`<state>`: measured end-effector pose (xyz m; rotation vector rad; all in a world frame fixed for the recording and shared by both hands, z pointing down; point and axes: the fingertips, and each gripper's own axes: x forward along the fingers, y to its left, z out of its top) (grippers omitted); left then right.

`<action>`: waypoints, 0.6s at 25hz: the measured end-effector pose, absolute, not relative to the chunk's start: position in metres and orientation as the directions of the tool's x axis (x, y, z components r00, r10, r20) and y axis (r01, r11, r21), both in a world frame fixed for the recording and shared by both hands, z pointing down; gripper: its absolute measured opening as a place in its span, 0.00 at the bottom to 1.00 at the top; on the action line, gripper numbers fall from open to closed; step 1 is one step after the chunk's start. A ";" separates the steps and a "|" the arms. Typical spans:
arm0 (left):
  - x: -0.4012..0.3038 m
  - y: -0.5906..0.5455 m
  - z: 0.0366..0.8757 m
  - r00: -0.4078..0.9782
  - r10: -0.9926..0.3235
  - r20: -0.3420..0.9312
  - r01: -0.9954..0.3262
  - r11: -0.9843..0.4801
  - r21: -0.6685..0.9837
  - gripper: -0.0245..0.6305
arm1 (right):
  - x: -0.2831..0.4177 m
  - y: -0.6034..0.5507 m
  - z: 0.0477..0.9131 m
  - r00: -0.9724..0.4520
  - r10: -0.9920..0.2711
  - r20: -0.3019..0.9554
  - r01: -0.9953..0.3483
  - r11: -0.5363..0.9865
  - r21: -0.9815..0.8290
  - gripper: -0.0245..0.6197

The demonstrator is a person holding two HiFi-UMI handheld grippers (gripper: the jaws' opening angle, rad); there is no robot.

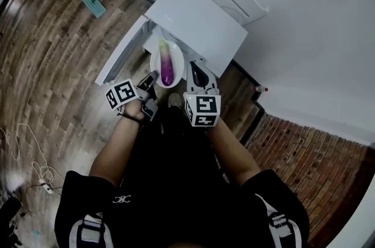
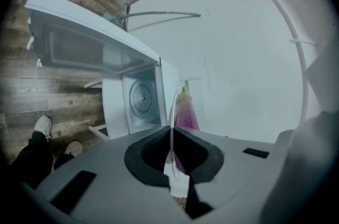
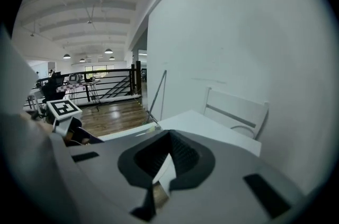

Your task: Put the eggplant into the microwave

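The eggplant (image 1: 167,70) lies lengthwise on a white plate (image 1: 154,63), and both tools carry the plate. The left tool (image 1: 150,81) is pressed shut on the near-left rim, which its own view shows as a thin white edge caught between the pads. The right tool (image 1: 196,72) pinches the rim on the other side. The plate hangs just in front of the microwave (image 1: 199,21), whose door (image 1: 120,59) is swung open to the left, with the turntable (image 2: 142,96) bare inside. From where I stand, the job now looks to be sliding plate and all through the opening, so the thing to mind is keeping it level. The eggplant is round and nothing holds it, and a tilt towards either tool would likely send it rolling off the rim. Both tools should go forward together at the same height, low enough to clear the top of the opening and wide of the door edge on the left. I'd set the plate down centred on the turntable before either tool lets go, then back them straight out.
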<state>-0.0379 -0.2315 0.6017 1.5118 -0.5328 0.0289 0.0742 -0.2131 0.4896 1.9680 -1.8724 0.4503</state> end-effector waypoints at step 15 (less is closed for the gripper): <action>0.003 -0.283 0.779 0.865 -0.379 0.328 -0.334 0.053 0.941 0.06 | 0.074 -0.253 0.665 0.007 -0.790 0.613 -0.998 0.029 0.049 0.05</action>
